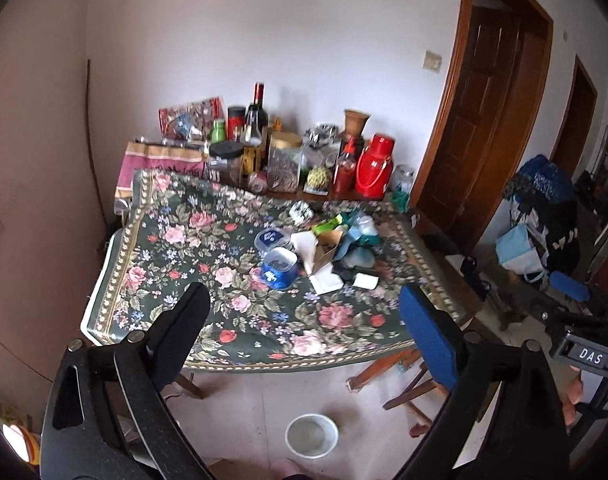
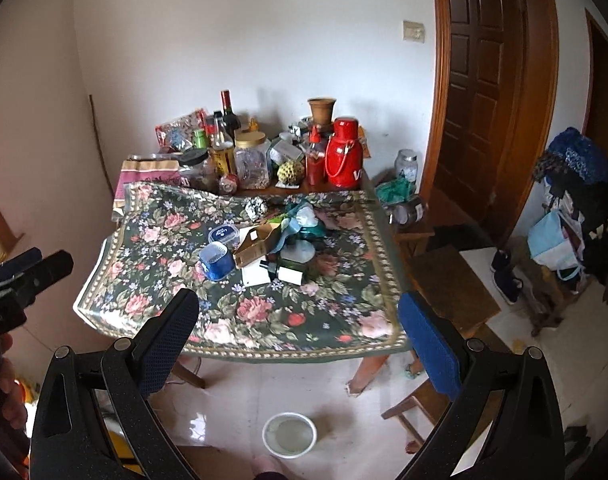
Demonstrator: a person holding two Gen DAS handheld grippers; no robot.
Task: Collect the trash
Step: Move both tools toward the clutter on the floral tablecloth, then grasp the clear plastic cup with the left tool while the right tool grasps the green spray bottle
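Note:
A pile of trash lies in the middle of the table with the floral cloth (image 1: 191, 280) (image 2: 287, 320): a blue tub (image 1: 278, 267) (image 2: 216, 261), a clear lidded box (image 1: 271, 238) (image 2: 223, 234), a brown carton (image 1: 327, 246) (image 2: 255, 246), white paper (image 1: 326, 282) (image 2: 255, 274), a dark green bottle (image 2: 289, 272), crumpled teal and green wrappers (image 1: 354, 228) (image 2: 304, 220). My left gripper (image 1: 304, 320) is open and empty, held above the table's near edge. My right gripper (image 2: 299, 320) is open and empty, likewise short of the pile.
Bottles, jars and a red thermos (image 1: 374, 170) (image 2: 342, 154) crowd the table's far end by the wall. A white bucket (image 1: 312, 436) (image 2: 289, 434) stands on the floor below the near edge. A wooden stool (image 2: 452, 288) and door (image 2: 476, 80) are right.

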